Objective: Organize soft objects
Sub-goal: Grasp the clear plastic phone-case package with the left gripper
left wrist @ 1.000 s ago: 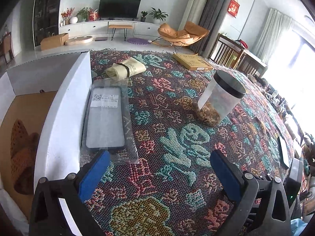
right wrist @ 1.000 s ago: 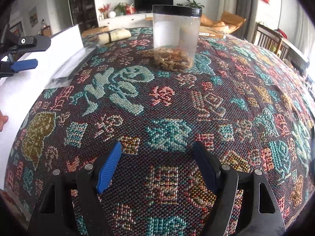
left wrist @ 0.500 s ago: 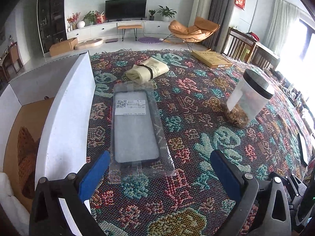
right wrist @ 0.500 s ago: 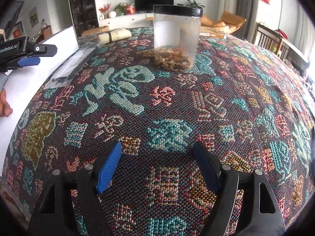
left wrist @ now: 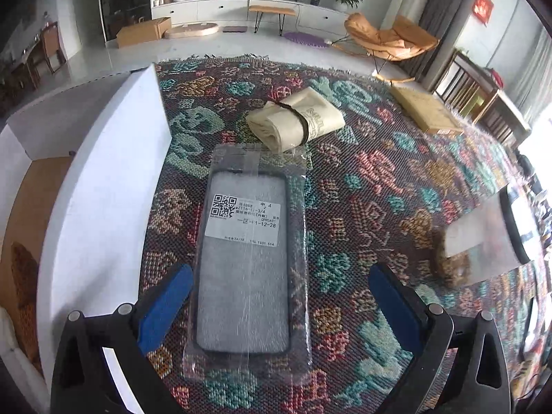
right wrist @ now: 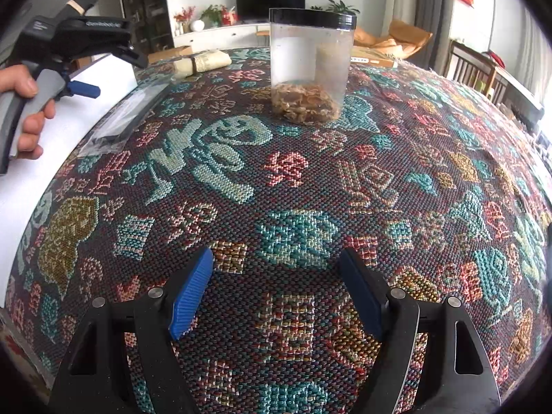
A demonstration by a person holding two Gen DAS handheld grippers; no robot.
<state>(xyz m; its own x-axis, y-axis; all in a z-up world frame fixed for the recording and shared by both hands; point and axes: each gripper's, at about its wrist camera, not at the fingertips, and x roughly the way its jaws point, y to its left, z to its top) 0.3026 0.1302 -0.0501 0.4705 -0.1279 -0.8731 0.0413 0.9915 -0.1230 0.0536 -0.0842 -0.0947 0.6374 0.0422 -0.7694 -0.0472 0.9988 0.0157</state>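
The bagged phone case (left wrist: 243, 269) lay flat on the patterned surface (left wrist: 379, 189), just beside the white box wall (left wrist: 114, 186), with the left hand-held gripper (left wrist: 279, 296) poised over its near end, blue pads wide apart and gripping nothing; it looked light, thin and pliable, its clear sleeve probably slippery, so a pinch across a long edge or the loose bag margin seemed wiser than a squeeze on the flat face; the banded cloth roll (left wrist: 296, 122) beyond it looked soft and easier to clamp at the middle; the right hand-held gripper (right wrist: 276, 289) stood open over bare cloth; only the left view showed the label and box interior, only the right view showed the jar (right wrist: 310, 65) sharply and the person's hand (right wrist: 27, 110) on the left tool.
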